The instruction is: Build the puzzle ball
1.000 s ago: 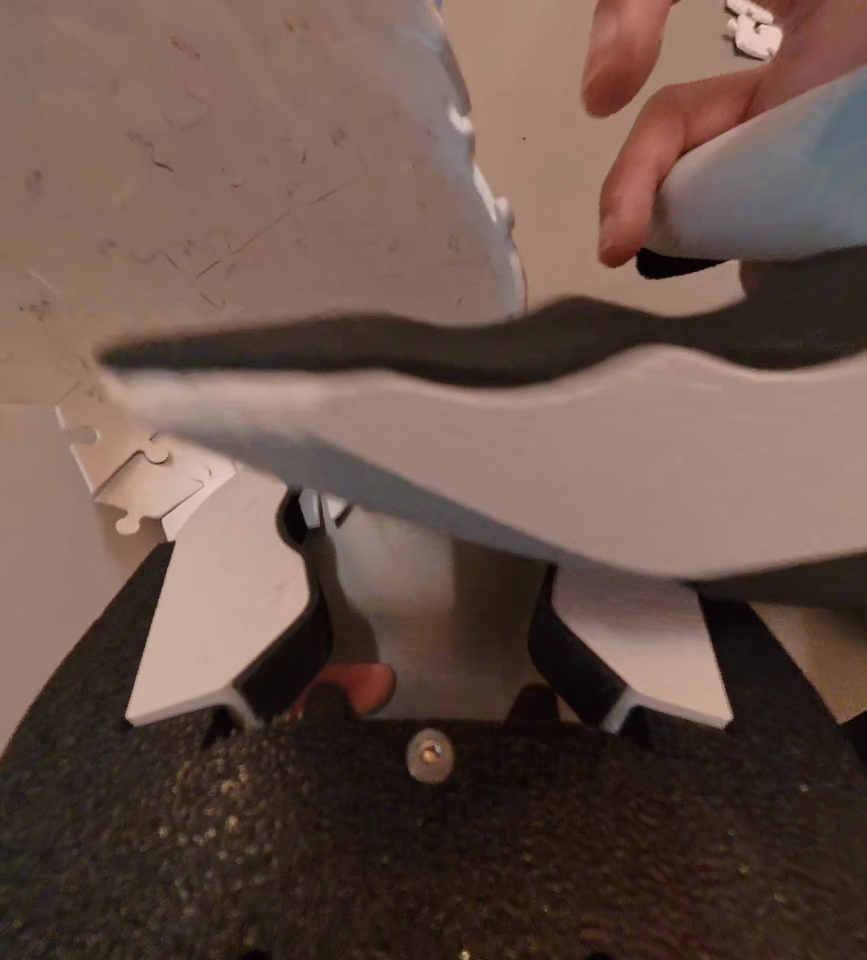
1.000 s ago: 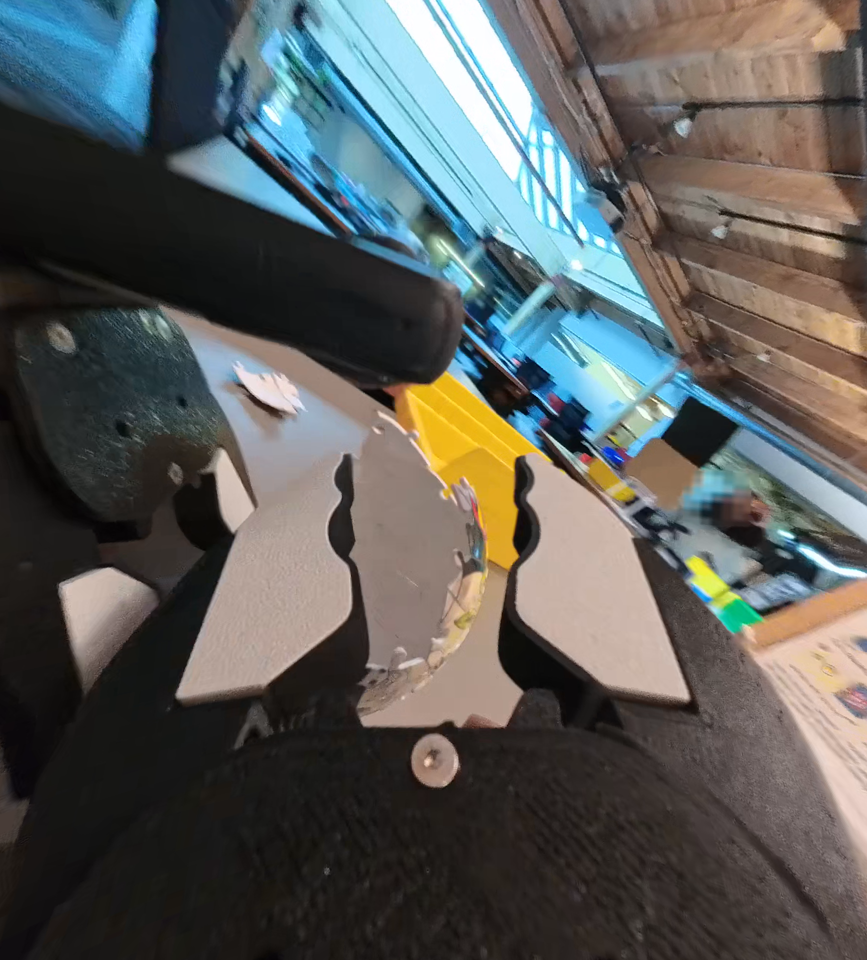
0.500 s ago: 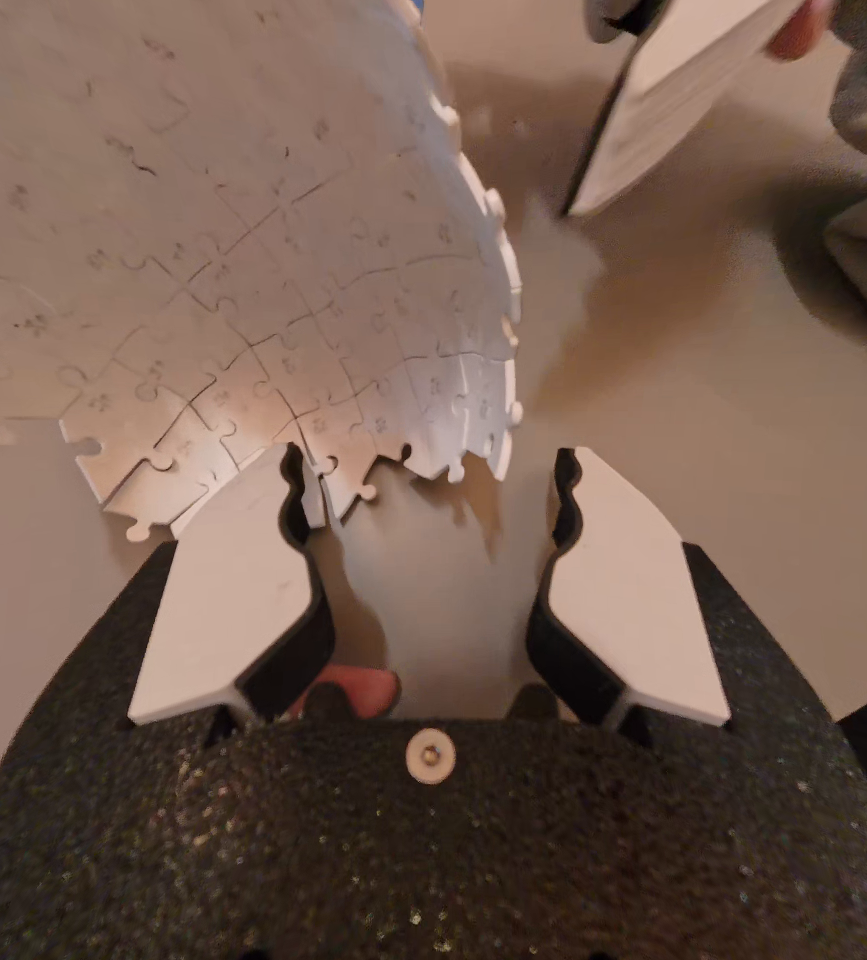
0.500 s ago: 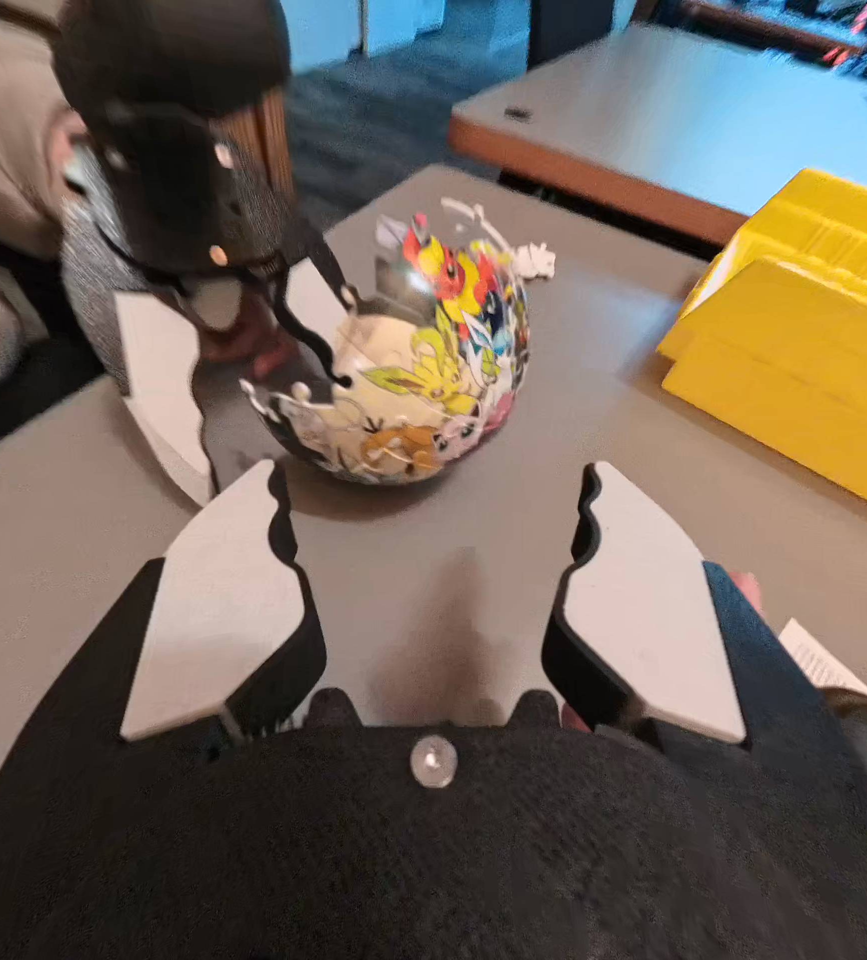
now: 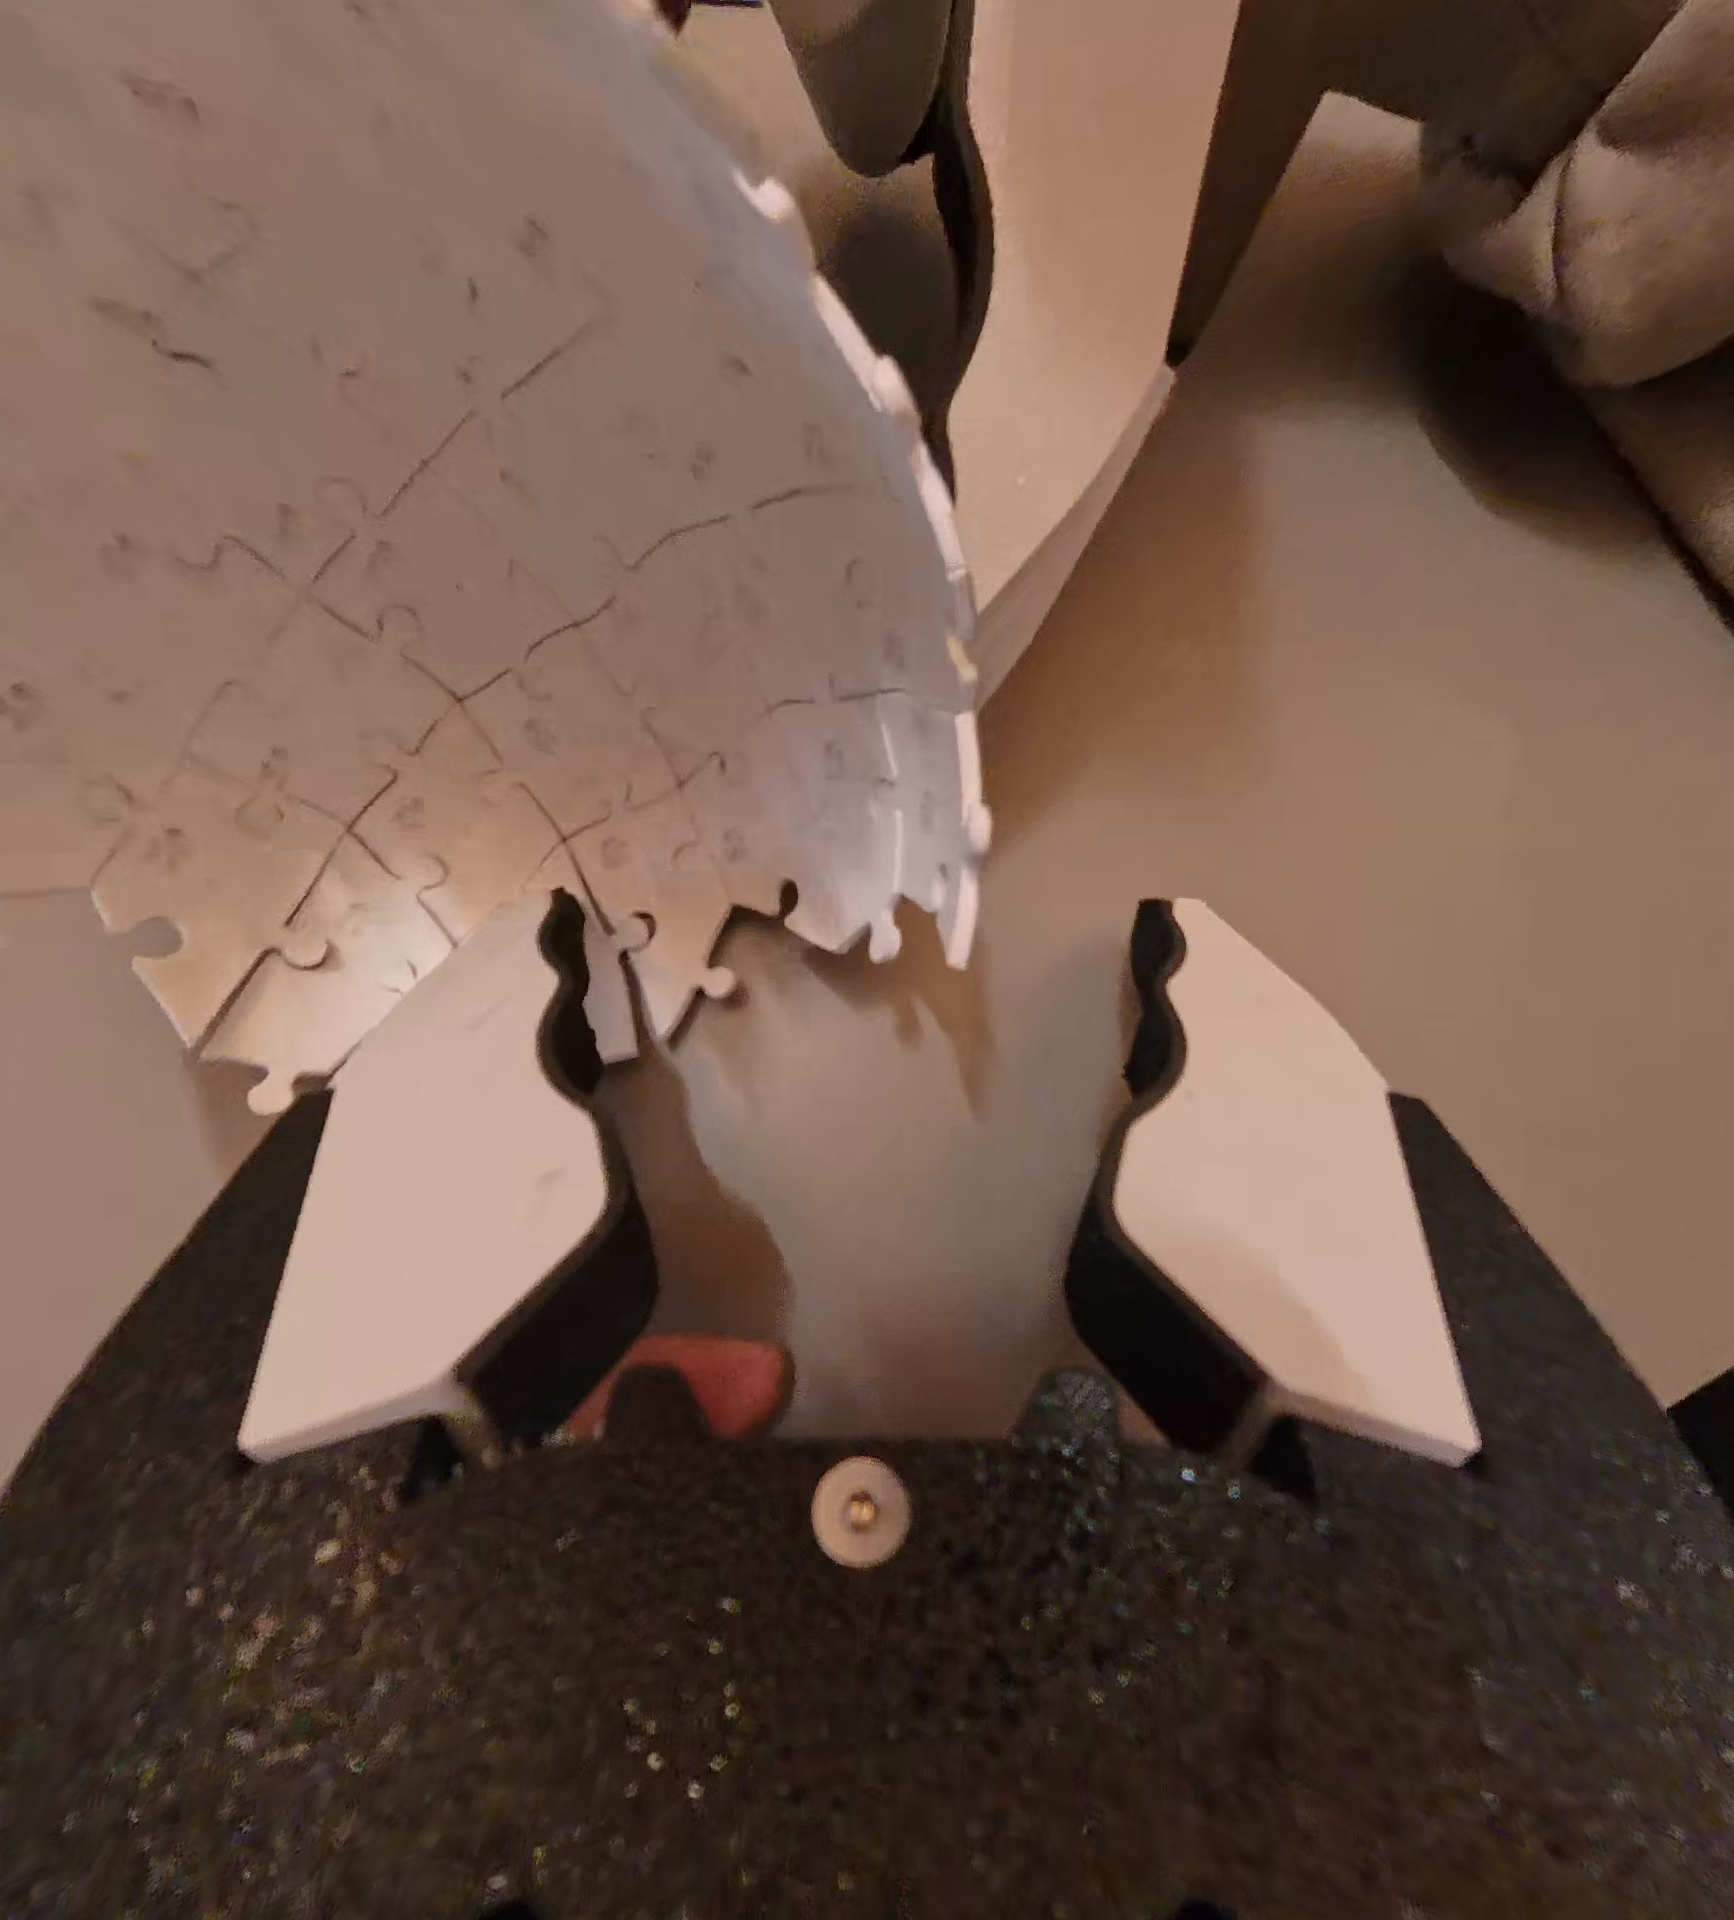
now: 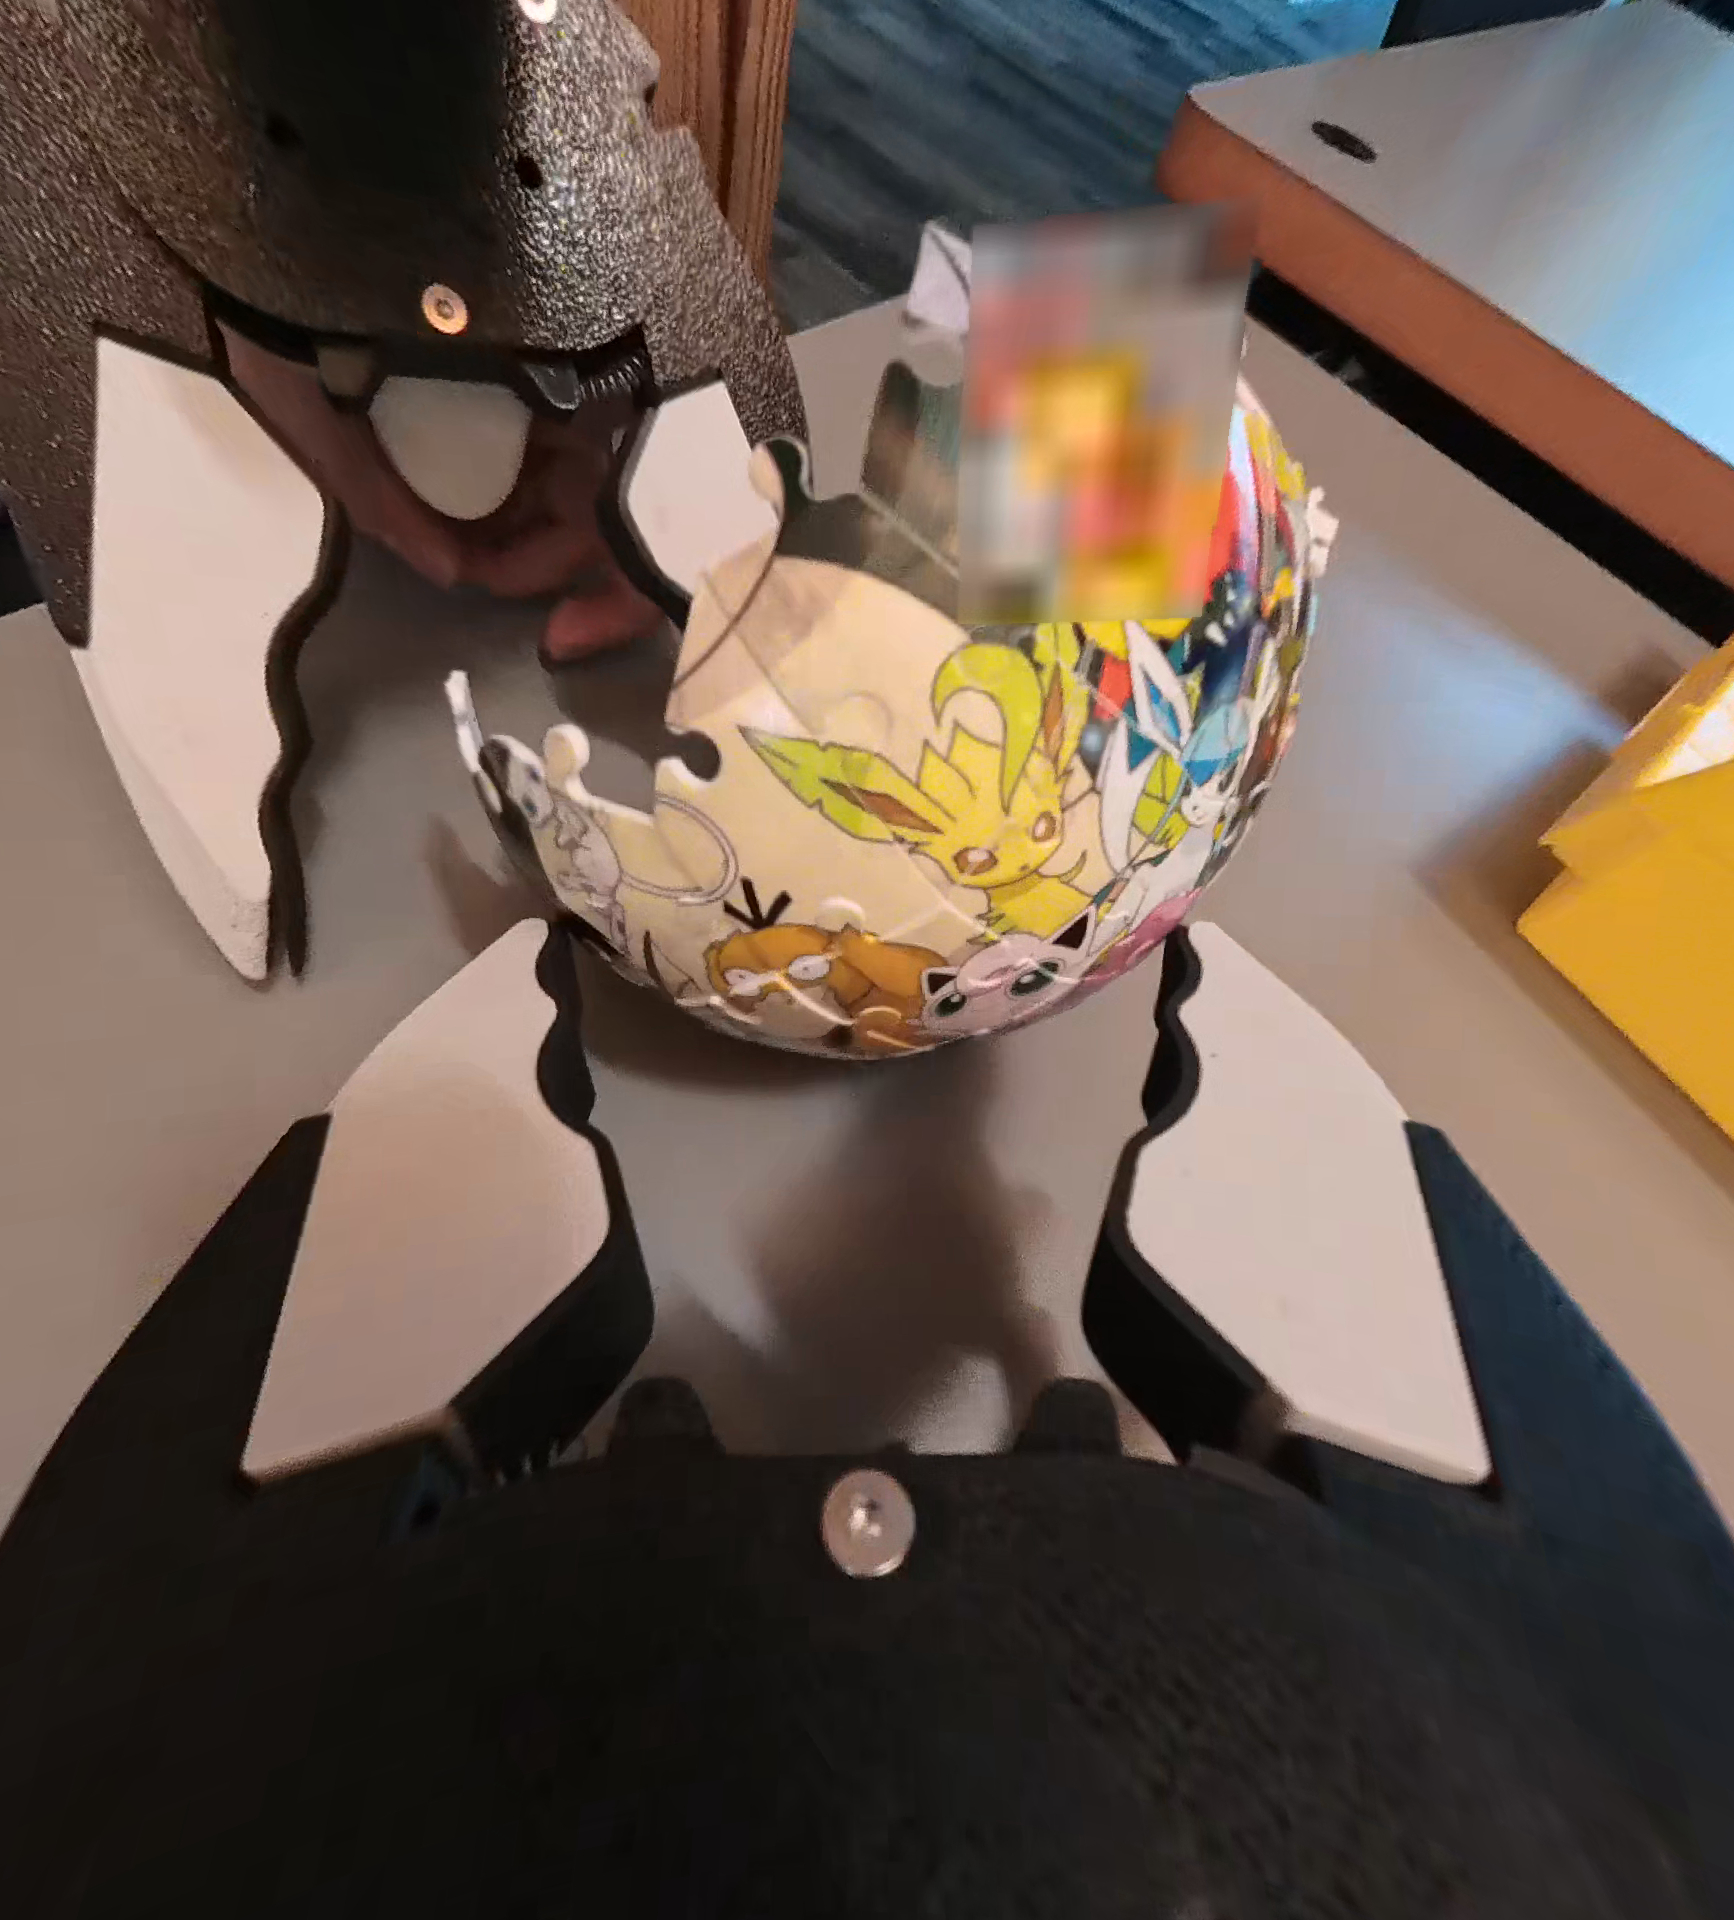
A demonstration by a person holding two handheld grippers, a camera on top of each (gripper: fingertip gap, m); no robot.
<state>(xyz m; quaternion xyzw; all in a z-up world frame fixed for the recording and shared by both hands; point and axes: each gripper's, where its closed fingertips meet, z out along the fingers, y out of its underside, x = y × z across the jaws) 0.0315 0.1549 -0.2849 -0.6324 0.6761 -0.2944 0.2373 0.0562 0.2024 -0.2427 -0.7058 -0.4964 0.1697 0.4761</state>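
The partly built puzzle ball (image 6: 946, 831) rests on the grey table (image 6: 115, 1039), an open shell with colourful cartoon figures outside. Its white inner side (image 5: 375, 520) fills the upper left of the left wrist view. My left gripper (image 5: 852, 925) is open; its left finger (image 5: 447, 1143) touches the shell's jagged rim. In the right wrist view the left gripper (image 6: 468, 769) points down at the ball's left, one finger (image 6: 697, 468) at the rim. My right gripper (image 6: 863, 945) is open and empty, its fingertips on either side of the ball's near face.
Yellow bins (image 6: 1694, 914) stand on the table to the right of the ball. A few loose white pieces (image 6: 930, 281) lie behind it. A second table (image 6: 1517, 260) stands beyond a gap. A beige sleeve (image 5: 1621, 260) shows at the upper right of the left wrist view.
My right gripper swung away from in front of the left camera, turned to face the ball, and moved in close to it. The left gripper stayed open at the rim.
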